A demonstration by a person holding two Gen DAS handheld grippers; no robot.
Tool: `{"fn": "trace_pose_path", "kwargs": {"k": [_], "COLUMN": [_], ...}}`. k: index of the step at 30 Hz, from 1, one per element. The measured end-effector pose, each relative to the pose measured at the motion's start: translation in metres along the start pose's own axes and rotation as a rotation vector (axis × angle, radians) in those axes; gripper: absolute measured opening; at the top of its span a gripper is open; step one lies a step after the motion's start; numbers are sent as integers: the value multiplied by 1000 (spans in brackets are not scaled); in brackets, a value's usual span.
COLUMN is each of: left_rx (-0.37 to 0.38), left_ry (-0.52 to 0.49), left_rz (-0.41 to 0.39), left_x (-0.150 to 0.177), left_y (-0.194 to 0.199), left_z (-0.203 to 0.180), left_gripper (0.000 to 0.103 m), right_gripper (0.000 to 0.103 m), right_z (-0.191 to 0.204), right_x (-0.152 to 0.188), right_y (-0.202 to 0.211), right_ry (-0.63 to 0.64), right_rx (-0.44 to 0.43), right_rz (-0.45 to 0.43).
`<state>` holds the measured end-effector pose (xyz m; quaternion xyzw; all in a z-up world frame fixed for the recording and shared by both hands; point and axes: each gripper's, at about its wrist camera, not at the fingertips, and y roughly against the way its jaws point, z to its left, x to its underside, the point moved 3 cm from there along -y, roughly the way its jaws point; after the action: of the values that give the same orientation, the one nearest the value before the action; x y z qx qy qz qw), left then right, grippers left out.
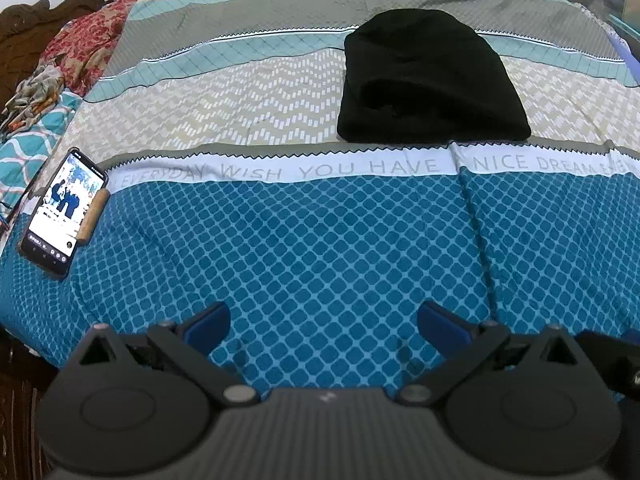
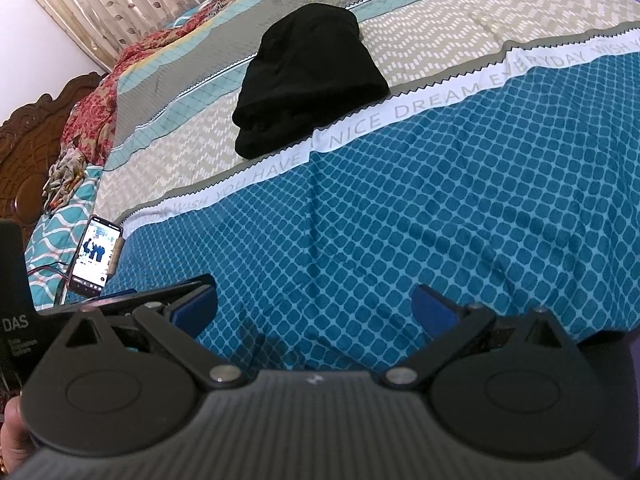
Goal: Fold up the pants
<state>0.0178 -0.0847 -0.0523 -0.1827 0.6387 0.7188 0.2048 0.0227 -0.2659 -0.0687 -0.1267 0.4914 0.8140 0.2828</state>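
Note:
The black pants [image 1: 430, 80] lie folded into a compact bundle on the patterned bedspread [image 1: 320, 240], on its beige zigzag band, far ahead and a little right of my left gripper [image 1: 324, 322]. That gripper is open and empty, low over the blue diamond band. In the right wrist view the pants [image 2: 308, 80] lie ahead and to the left. My right gripper [image 2: 316, 306] is open and empty, held over the blue band of the bedspread [image 2: 440, 200]. The left gripper's body shows at its left.
A phone [image 1: 66, 212] with a lit screen leans on a small wooden block at the bed's left edge; it also shows in the right wrist view [image 2: 96, 256]. Red floral bedding [image 1: 92, 36] and a carved wooden headboard [image 2: 28, 152] lie far left. Curtains [image 2: 120, 4] hang behind.

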Motion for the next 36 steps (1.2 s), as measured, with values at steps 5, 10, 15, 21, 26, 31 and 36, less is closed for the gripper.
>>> {"fn": "trace_pose_path", "kwargs": {"k": [5, 10, 15, 21, 26, 31, 36], "left_rx": [6, 6, 5, -1, -6, -9, -17], "left_ry": [-1, -4, -4, -8, -12, -13, -18], "left_rz": [10, 18, 18, 12, 9, -1, -11], "left_x": [0, -1, -2, -3, -2, -2, -3], "left_y": [-4, -7, -8, -7, -6, -2, 2], "left_z": [1, 0, 0, 1, 1, 3, 4], "left_gripper": [103, 103, 103, 103, 103, 103, 103], "right_gripper": [103, 103, 103, 103, 103, 103, 103], "right_z": [-1, -1, -1, 0, 1, 2, 6], "right_x": [0, -1, -4, -6, -6, -6, -6], "right_y": [-3, -6, -5, -3, -3, -1, 3], "right_ry": [-2, 1, 18, 33, 31, 35, 48], "right_rx": [6, 12, 23, 27, 27, 28, 28], "right_rz": [7, 9, -14, -31, -31, -37, -48]}}
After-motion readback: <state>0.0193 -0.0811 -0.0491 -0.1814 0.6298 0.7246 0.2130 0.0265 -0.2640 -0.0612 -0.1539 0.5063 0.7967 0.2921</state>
